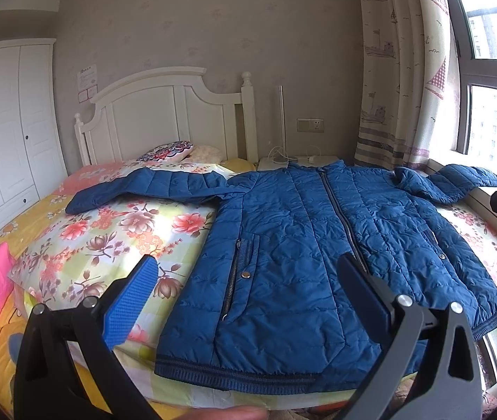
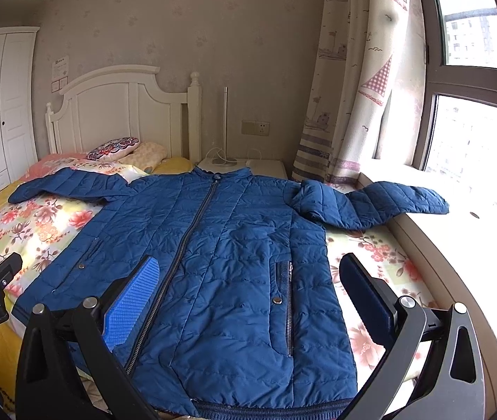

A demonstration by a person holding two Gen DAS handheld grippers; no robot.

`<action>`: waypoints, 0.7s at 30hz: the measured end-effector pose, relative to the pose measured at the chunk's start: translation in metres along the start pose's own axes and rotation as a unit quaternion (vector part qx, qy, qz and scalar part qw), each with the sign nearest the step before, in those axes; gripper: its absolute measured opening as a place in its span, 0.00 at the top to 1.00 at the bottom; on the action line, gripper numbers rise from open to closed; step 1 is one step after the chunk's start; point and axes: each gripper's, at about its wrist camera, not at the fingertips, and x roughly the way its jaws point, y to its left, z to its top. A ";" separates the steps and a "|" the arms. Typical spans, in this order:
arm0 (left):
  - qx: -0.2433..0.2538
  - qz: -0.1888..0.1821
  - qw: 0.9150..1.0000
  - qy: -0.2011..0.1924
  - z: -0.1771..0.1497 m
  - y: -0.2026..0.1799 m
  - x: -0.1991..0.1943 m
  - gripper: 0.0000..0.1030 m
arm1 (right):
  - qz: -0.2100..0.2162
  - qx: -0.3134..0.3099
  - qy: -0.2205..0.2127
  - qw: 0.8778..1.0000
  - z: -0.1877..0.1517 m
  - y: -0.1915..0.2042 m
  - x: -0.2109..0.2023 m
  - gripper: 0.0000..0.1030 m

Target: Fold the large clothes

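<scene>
Left wrist view
Jacket: lying flat on the bed, zipped, collar pointing toward the headboard, hem nearest, sleeves spreading sideways.
Left tool: hovering above the hem, gaping wide, gripping nothing.

Right wrist view
Jacket: running lengthwise toward the headboard.
Right tool: hanging wide apart, empty, over the hem.

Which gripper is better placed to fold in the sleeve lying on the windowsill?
Right gripper: open, over the jacket's window side, nearer that sleeve. Left gripper sits farther.
</scene>
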 end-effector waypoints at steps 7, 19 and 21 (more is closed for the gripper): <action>-0.004 -0.005 1.000 0.005 0.001 0.000 -0.002 0.02 | 0.000 -0.001 -0.002 1.000 0.000 -0.001 -0.001 0.04; -0.005 -0.005 1.000 0.007 0.002 -0.002 -0.001 0.02 | -0.001 -0.003 -0.002 1.000 -0.002 -0.001 -0.001 0.04; -0.004 -0.005 1.000 0.005 0.002 -0.001 0.000 0.02 | 0.001 -0.003 0.000 1.000 -0.003 -0.001 0.000 0.04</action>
